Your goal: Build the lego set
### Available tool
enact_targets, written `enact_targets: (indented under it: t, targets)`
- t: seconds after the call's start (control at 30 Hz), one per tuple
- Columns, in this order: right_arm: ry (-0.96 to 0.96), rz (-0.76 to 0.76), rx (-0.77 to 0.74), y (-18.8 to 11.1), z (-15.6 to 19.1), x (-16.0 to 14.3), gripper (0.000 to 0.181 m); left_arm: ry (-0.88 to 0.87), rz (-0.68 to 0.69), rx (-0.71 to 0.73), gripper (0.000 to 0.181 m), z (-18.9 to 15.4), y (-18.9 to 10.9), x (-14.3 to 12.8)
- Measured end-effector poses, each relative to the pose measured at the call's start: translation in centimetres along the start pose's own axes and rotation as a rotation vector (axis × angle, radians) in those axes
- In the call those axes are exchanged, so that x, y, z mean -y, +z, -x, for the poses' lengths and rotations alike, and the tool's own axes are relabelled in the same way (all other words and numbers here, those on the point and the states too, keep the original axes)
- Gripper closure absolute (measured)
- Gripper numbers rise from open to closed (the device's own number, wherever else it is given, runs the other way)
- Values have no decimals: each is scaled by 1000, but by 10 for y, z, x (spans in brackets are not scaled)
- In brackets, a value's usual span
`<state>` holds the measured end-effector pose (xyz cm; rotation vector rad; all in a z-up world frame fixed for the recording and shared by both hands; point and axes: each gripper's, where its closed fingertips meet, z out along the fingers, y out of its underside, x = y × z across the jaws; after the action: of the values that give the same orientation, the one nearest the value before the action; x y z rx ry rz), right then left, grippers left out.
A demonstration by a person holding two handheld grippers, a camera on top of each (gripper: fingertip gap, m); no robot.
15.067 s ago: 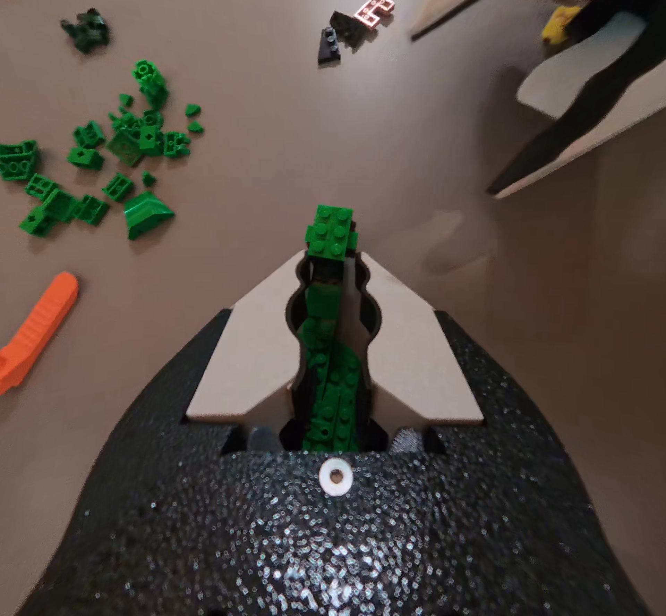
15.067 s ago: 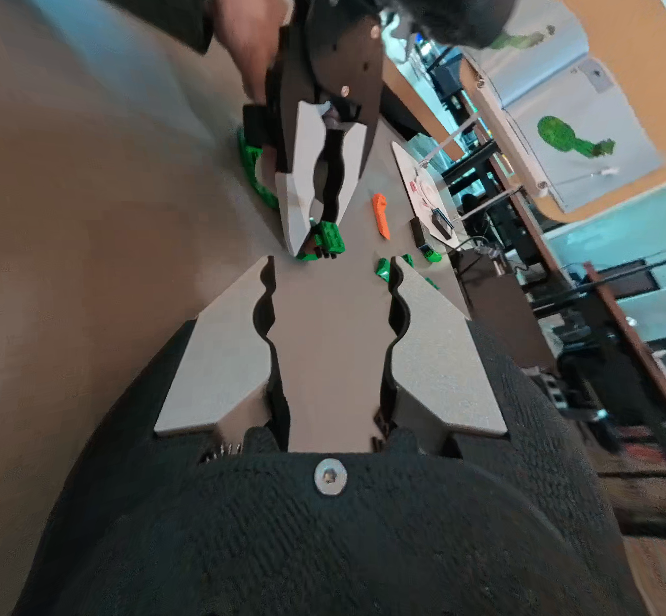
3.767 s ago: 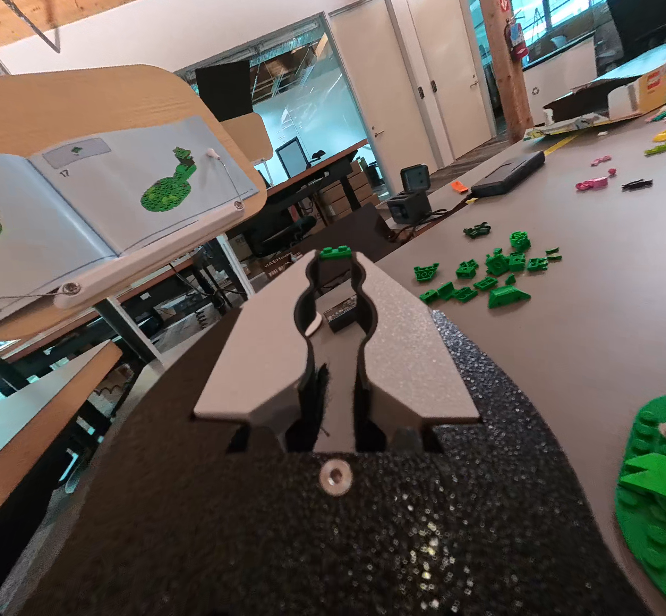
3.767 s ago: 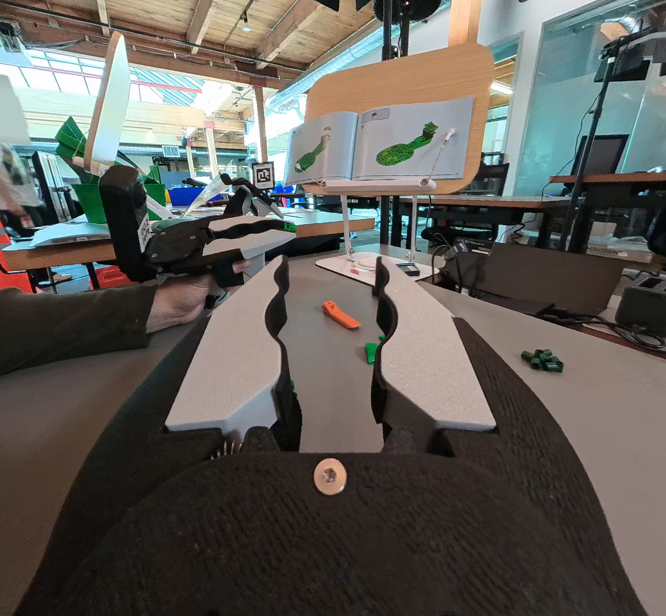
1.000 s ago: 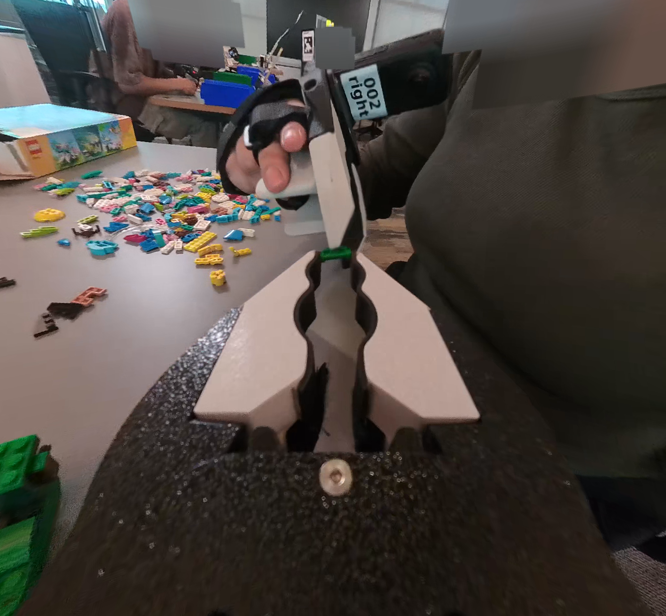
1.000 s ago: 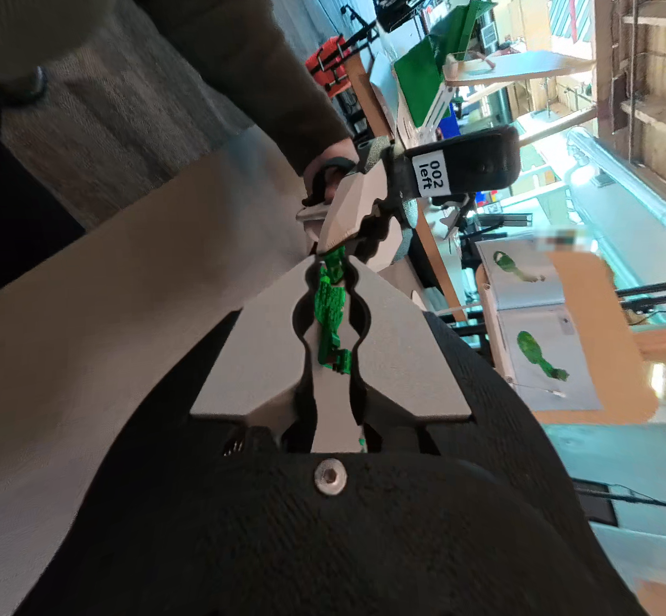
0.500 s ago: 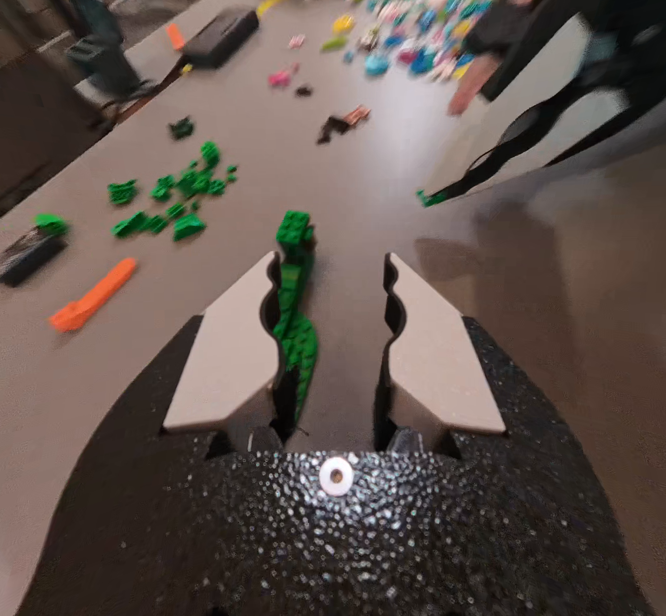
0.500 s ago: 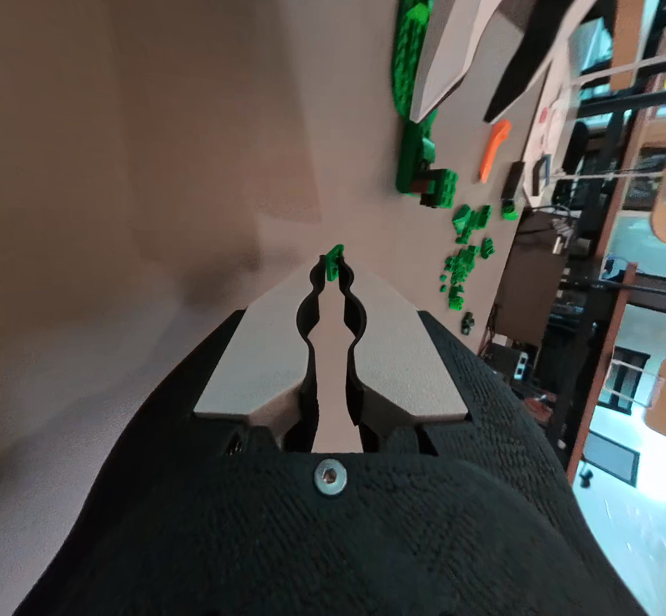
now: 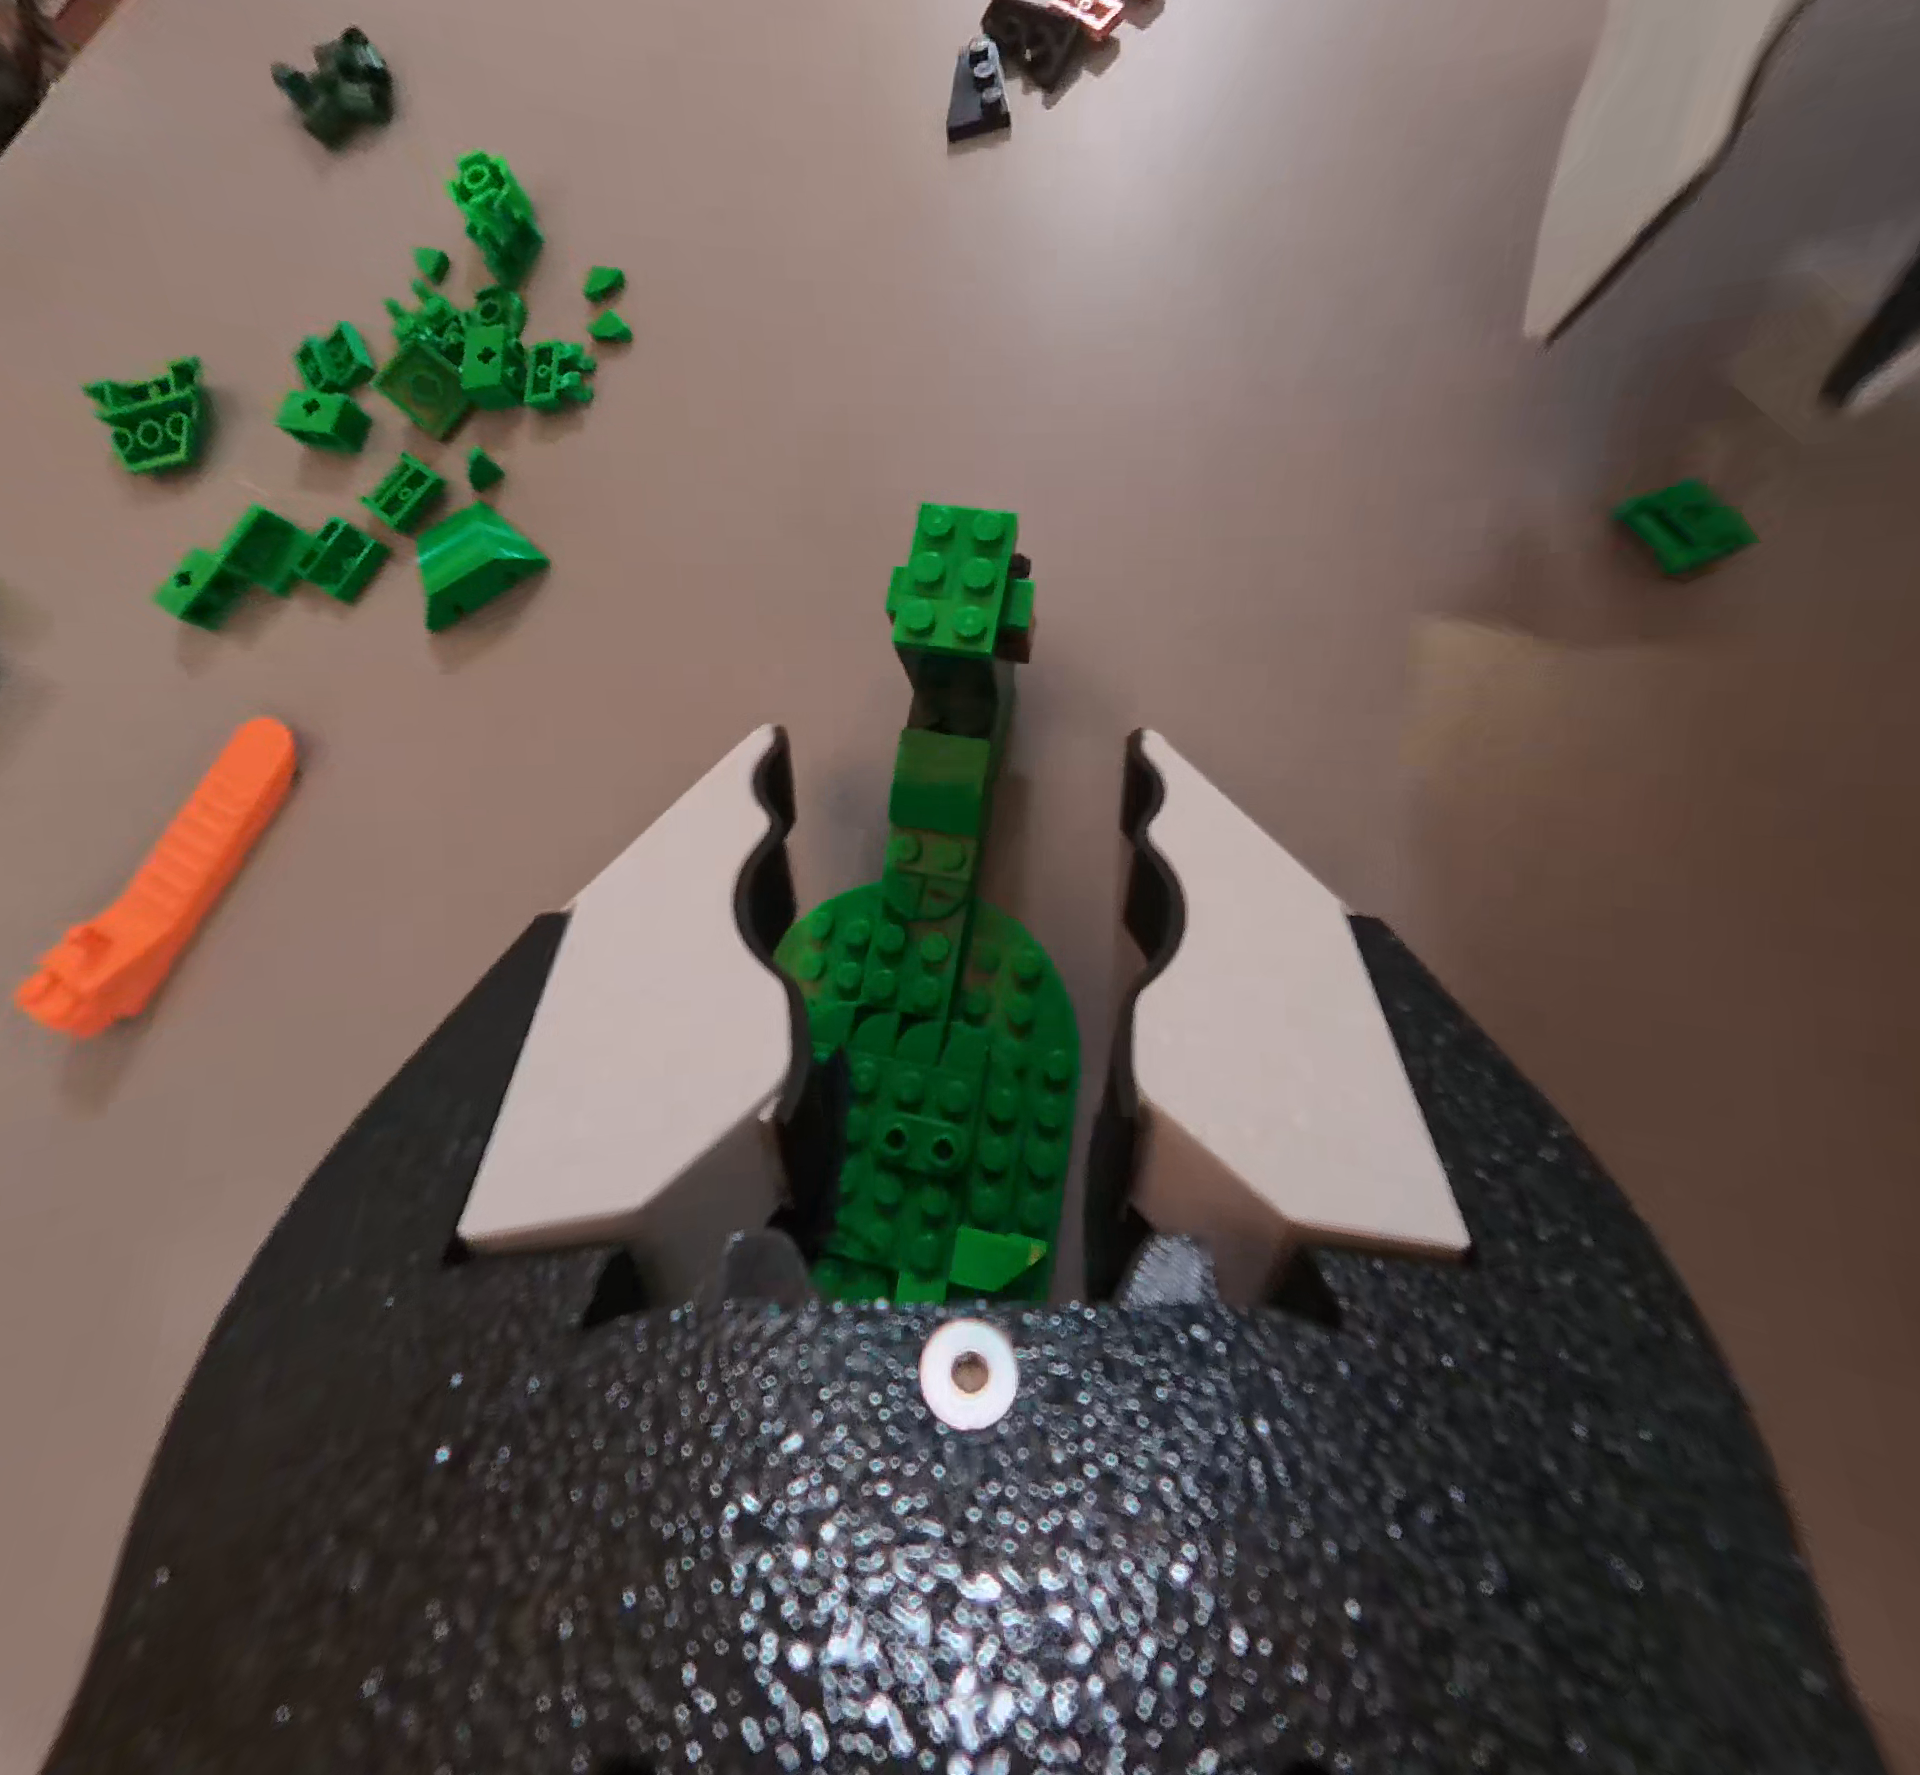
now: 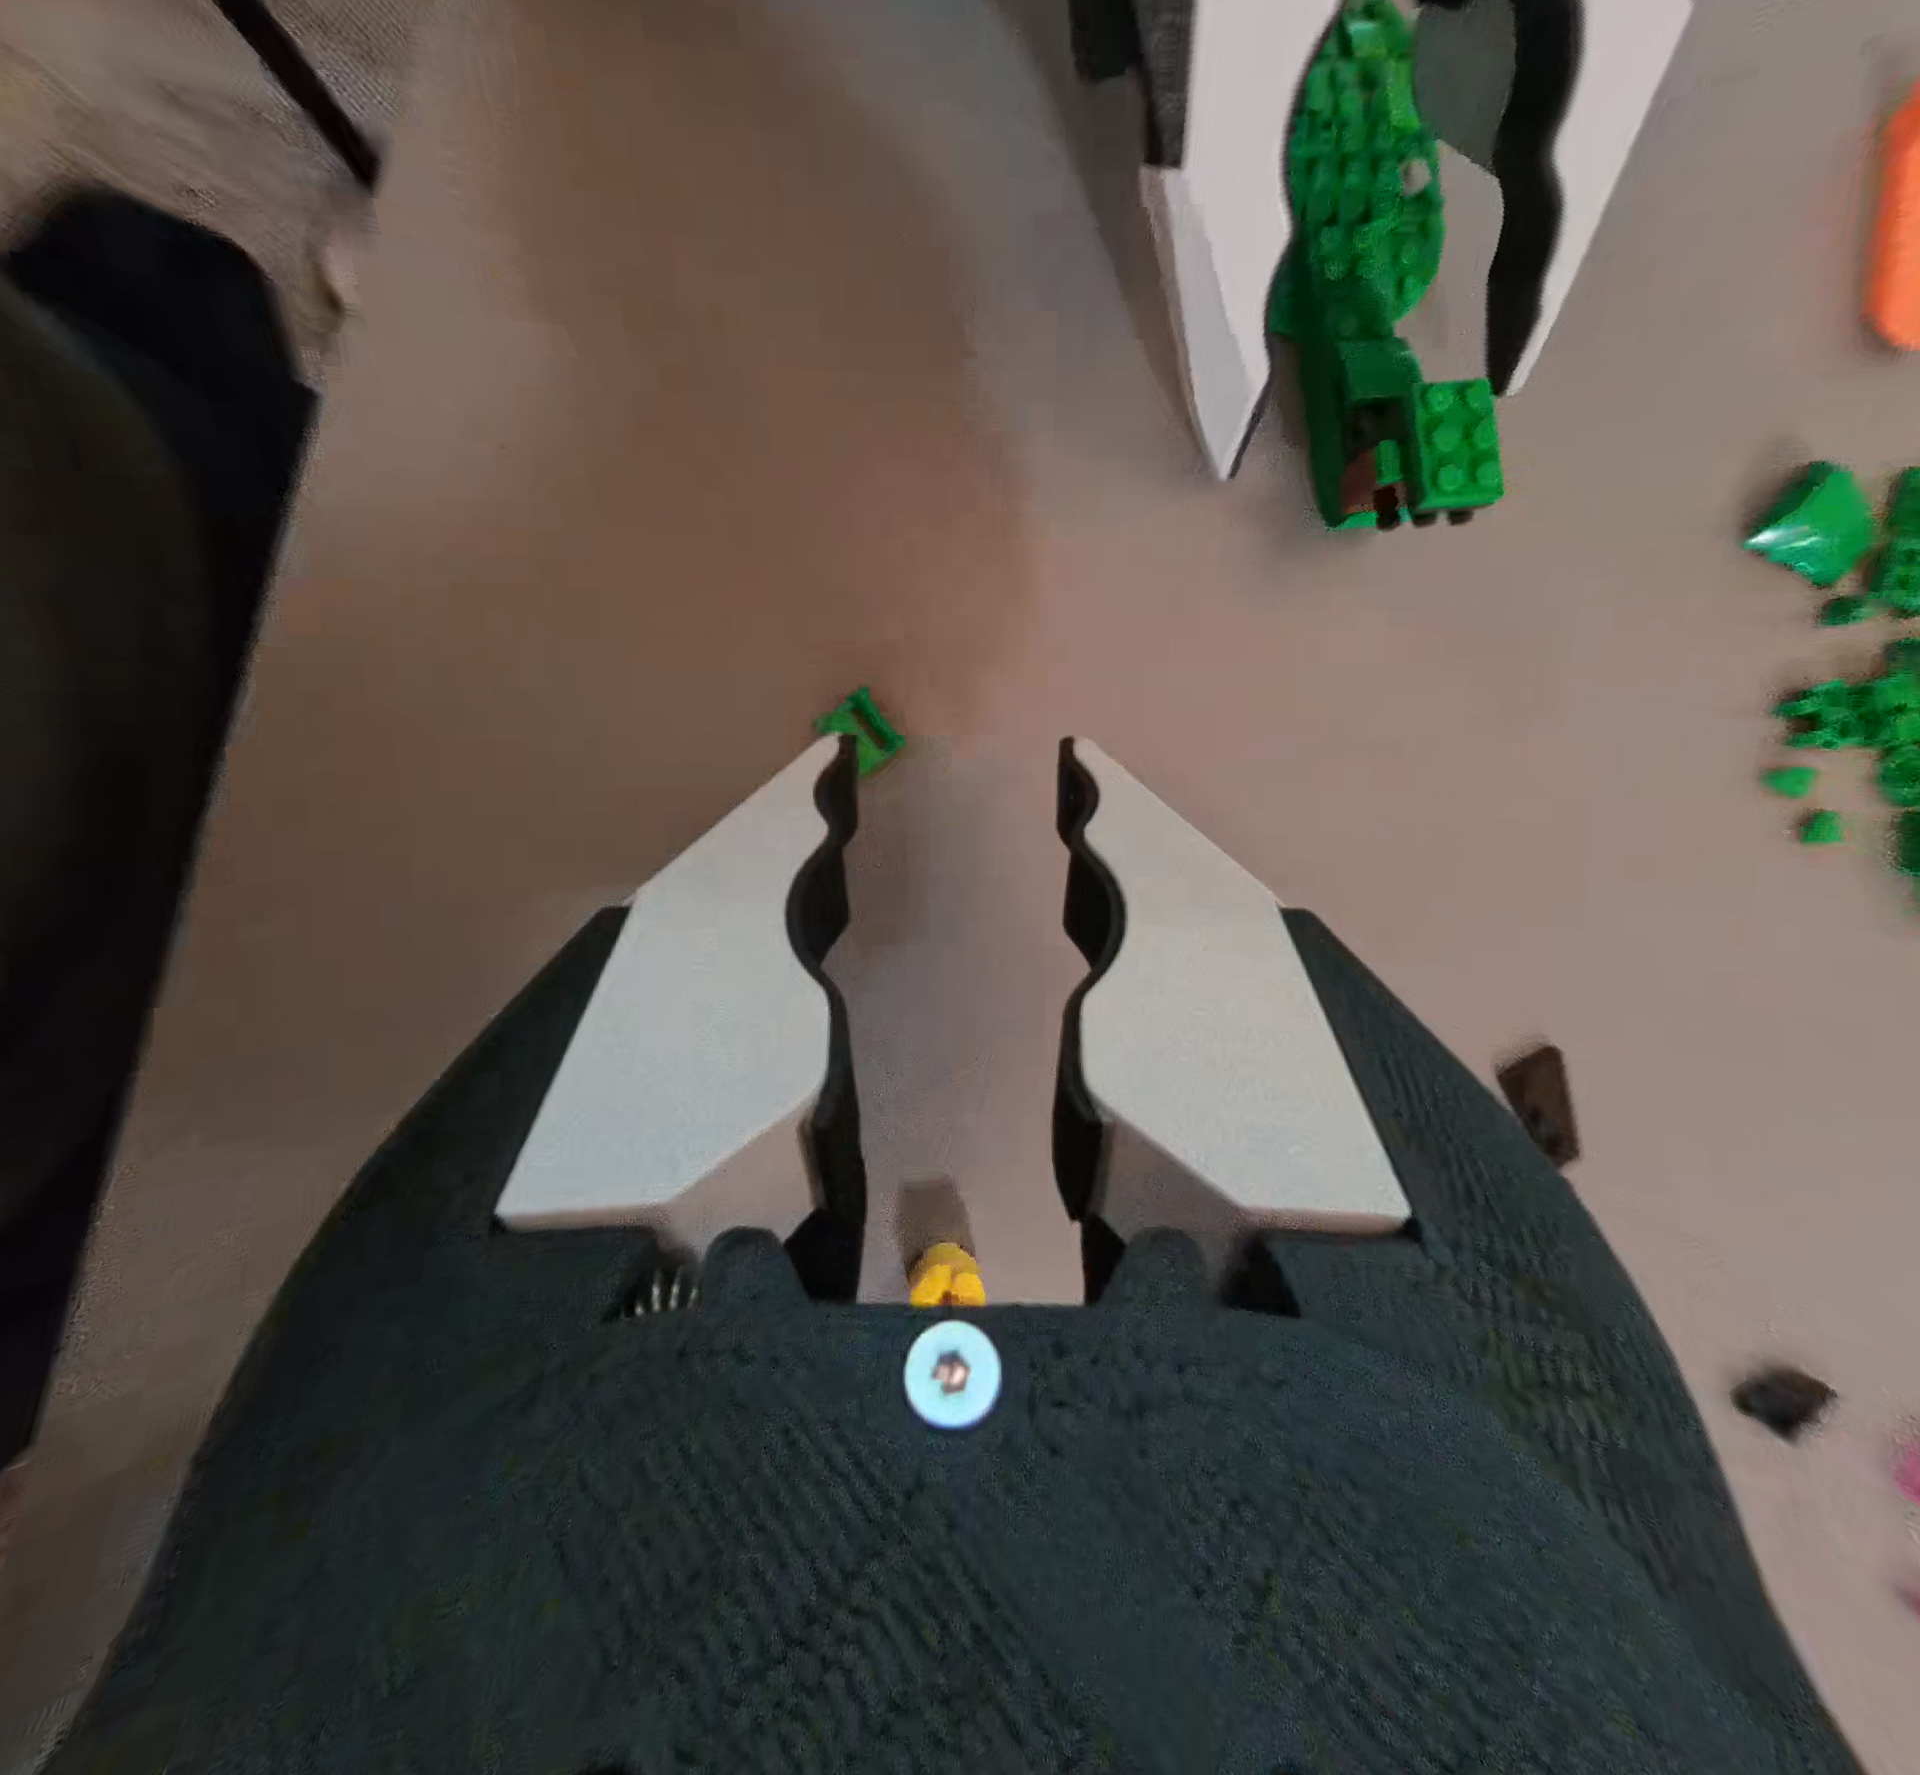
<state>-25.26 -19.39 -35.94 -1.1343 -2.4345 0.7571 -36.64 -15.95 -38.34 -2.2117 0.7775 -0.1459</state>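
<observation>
A flat green Lego build with a narrow neck and a studded block at its far end lies on the brown table. My left gripper is open and straddles the build without gripping it. The build also shows in the right wrist view, between the left gripper's fingers. My right gripper is open and empty. A small green plate sits on the table just off its left fingertip. In the left wrist view the plate lies loose at the right, below the right gripper's finger.
A pile of loose green pieces and an orange brick separator lie left of the build. Black and copper pieces lie farther off. A yellow piece shows between the right finger bases. Dark pieces lie at the right. The orange brick separator is about 15 cm from my left fingertips and 30 cm from my right.
My right gripper was shut on the small green plate and has opened; the plate now lies on the table. My left gripper stays open and has centred over the build.
</observation>
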Motion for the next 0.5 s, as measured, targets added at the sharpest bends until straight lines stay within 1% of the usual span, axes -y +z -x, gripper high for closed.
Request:
enact_targets:
  t: [0.1,0.17,0.23,0.3,0.37,0.5]
  targets:
    - [67,-51,151,-5,-7,-2,155,16,0,-15,128,-1,0,-2]
    - [83,-66,294,-5,3,1,155,12,-6,-31,131,-3,0,-3]
    - [23,-86,399,-3,18,7,158,17,-13,-31,137,-2,0,-3]
    - [-76,-63,439,5,30,6,162,34,-11,-24,145,-1,0,-4]
    - [-145,-7,454,14,35,1,167,50,-10,-20,150,-1,0,-3]
    - [-178,51,459,21,29,-1,170,56,-16,-29,148,-3,0,-2]
